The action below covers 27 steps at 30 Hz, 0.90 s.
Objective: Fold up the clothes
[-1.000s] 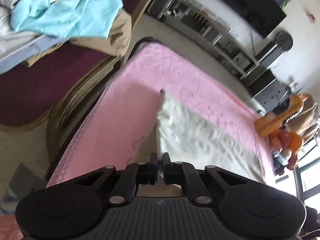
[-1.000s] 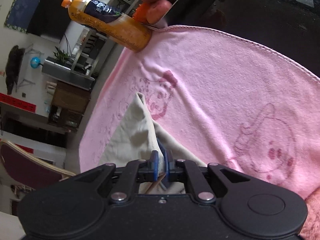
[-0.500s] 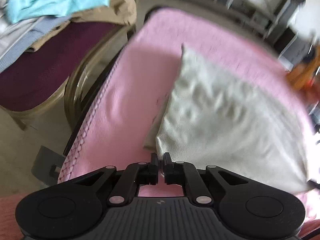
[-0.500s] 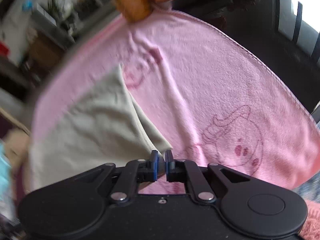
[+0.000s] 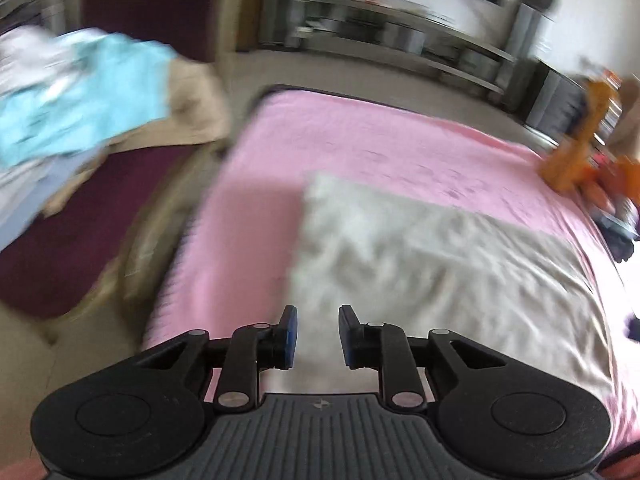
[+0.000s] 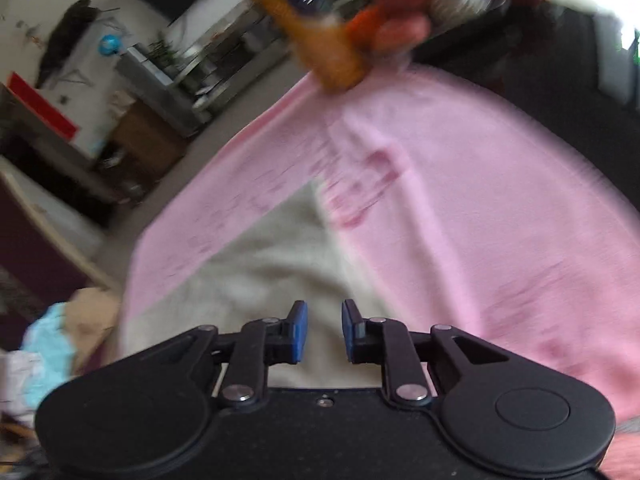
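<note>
A cream-white garment [image 5: 432, 264] lies flat in a folded rectangle on the pink towel [image 5: 360, 136] that covers the table. My left gripper [image 5: 314, 334] hovers over the garment's near left corner; its jaws are opening and nothing is pinched between the blue pads. In the right wrist view the same garment [image 6: 260, 272] spreads below my right gripper [image 6: 323, 330], whose jaws are also opening, with the cloth lying under the gap and free of the pads. Both pictures are motion-blurred.
A pile of clothes, light blue [image 5: 80, 96] over tan, sits on a maroon chair [image 5: 64, 216] to the left of the table. An orange drink bottle [image 6: 304, 20] and fruit [image 6: 400, 24] stand at the towel's far edge. Shelving lines the back wall.
Both grippers have let go of the cream garment and parted their jaws. The garment, lifted into a peak before, now lies flat on the towel. Both views have rolled.
</note>
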### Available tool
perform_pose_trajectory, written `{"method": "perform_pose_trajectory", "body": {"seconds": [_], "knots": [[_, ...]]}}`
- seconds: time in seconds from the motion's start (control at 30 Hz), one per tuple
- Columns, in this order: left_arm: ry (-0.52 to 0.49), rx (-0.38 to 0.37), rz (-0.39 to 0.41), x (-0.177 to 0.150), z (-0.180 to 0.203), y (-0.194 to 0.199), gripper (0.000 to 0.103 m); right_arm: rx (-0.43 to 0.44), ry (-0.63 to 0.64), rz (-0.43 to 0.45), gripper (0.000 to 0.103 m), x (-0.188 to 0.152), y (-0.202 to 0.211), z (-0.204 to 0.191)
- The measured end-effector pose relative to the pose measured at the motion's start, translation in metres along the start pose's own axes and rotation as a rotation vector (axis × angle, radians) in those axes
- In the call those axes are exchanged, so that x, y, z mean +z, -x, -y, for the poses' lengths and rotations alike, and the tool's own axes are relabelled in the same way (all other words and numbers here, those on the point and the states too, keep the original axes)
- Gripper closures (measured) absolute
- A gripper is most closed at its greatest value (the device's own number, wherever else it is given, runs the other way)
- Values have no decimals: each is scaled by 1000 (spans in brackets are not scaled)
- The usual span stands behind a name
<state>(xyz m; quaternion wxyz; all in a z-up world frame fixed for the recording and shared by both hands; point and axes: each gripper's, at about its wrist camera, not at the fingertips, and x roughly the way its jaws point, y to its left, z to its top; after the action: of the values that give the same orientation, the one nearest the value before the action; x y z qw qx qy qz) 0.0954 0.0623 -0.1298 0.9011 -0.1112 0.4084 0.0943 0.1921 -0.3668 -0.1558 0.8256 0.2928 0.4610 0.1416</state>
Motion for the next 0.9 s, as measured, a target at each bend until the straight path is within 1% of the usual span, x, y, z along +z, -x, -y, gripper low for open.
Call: {"method": "perform_pose_trajectory", "body": {"seconds": [0.1, 0.13, 0.17, 0.2, 0.23, 0.27, 0.3, 0.33, 0.4, 0.47, 0.53, 0.57, 0.6, 0.63, 0.67, 0.7, 0.73, 0.8, 0.87, 0.9], "knots": [[-55, -98, -76, -7, 20, -25, 83, 152, -97, -172, 84, -4, -39, 2], [-64, -126, -105, -11, 23, -31, 84, 166, -111, -217, 84, -8, -49, 1], [-89, -124, -123, -16, 26, -33, 83, 179, -124, -261, 84, -12, -59, 0], [-127, -95, -135, -23, 30, -37, 83, 188, -135, -305, 84, -16, -69, -1], [-157, -68, -141, -29, 32, -38, 82, 170, -134, -336, 84, -19, -75, -1], [-175, -42, -137, -33, 32, -38, 80, 129, -133, -350, 84, -20, -78, 1], [-181, -26, -136, -36, 31, -37, 80, 103, -160, -341, 95, -20, -77, 8], [-166, -14, -139, -37, 27, -35, 81, 78, -191, -328, 98, -19, -75, 16], [-125, 39, -150, -40, 17, -30, 82, 32, -295, -259, 103, -16, -59, 38], [-49, 81, -163, -40, 1, -25, 83, -4, -407, -194, 103, -16, -43, 62], [23, 141, -170, -41, -14, -20, 85, -32, -479, -116, 103, -14, -27, 79], [53, 168, -172, -42, -21, -17, 84, -57, -488, -72, 103, -14, -19, 82], [88, 197, -173, -42, -28, -13, 81, -80, -493, -30, 93, -14, -11, 85], [120, 216, -165, -42, -33, -10, 82, -101, -478, 4, 86, -15, -6, 83], [147, 220, -146, -41, -37, -6, 90, -121, -463, 38, 86, -15, -1, 81], [174, 225, -127, -40, -41, -3, 92, -132, -447, 66, 86, -15, 4, 79], [191, 214, -109, -39, -43, 1, 92, -92, -425, 64, 86, -15, 3, 74], [168, 118, -88, -39, -36, 4, 91, -27, -378, 51, 86, -15, 3, 63], [104, 26, -81, -40, -23, 4, 87, 46, -339, -11, 85, -15, -8, 52], [63, -4, -92, -41, -15, 2, 87, 91, -326, -53, 85, -15, -15, 47]]}}
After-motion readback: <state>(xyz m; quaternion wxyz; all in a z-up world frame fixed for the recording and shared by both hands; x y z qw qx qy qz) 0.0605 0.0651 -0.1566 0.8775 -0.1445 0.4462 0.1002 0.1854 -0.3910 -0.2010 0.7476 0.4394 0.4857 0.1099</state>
